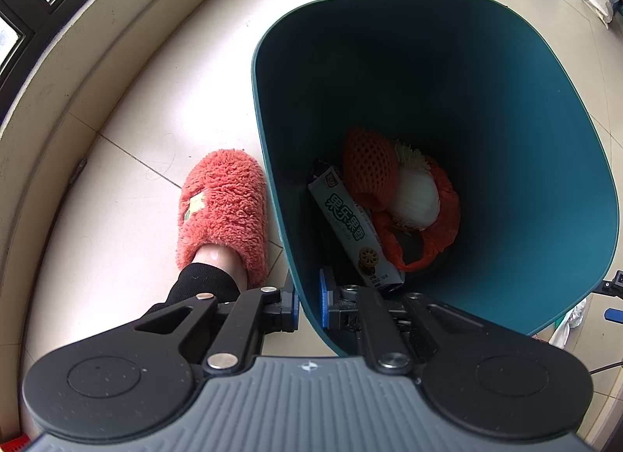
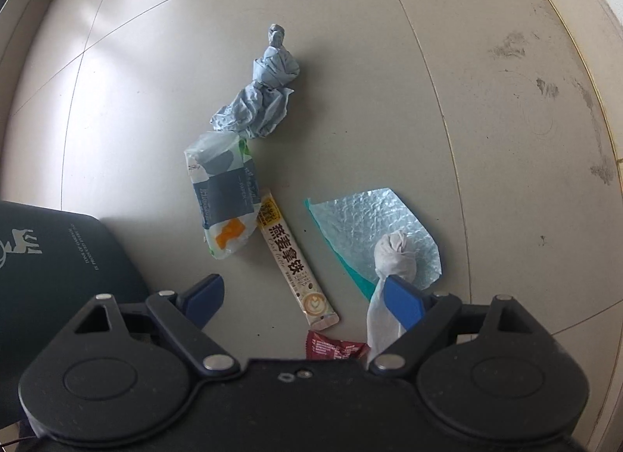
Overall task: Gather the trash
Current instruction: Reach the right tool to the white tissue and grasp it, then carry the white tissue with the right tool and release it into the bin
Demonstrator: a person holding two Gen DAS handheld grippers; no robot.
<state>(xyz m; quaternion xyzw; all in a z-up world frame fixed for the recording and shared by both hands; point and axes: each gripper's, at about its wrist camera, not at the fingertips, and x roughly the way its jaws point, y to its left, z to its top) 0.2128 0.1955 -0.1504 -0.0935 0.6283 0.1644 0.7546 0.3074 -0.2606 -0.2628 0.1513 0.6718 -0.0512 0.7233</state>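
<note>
Blue pads of the left hand-held gripper [image 1: 309, 306] are clenched on the near wall of the teal bin [image 1: 545, 164], one pad outside, one inside. Within the bin lie a long biscuit box [image 1: 356, 230], an orange foam fruit net [image 1: 370, 169], a white foam net [image 1: 414, 199] and an orange plastic bag [image 1: 440, 218]. Beside the bin stands a foot in a fuzzy orange slipper [image 1: 224, 210]. The right hand-held gripper [image 2: 303, 302] hangs released over the floor [image 2: 486, 140], its jaws spread above a latte sachet [image 2: 294, 257]. Around it lie a tissue packet [image 2: 224, 195], crumpled blue paper [image 2: 261, 101], a twisted white tissue [image 2: 393, 257] on a teal film [image 2: 370, 218], and a red wrapper [image 2: 335, 349].
</note>
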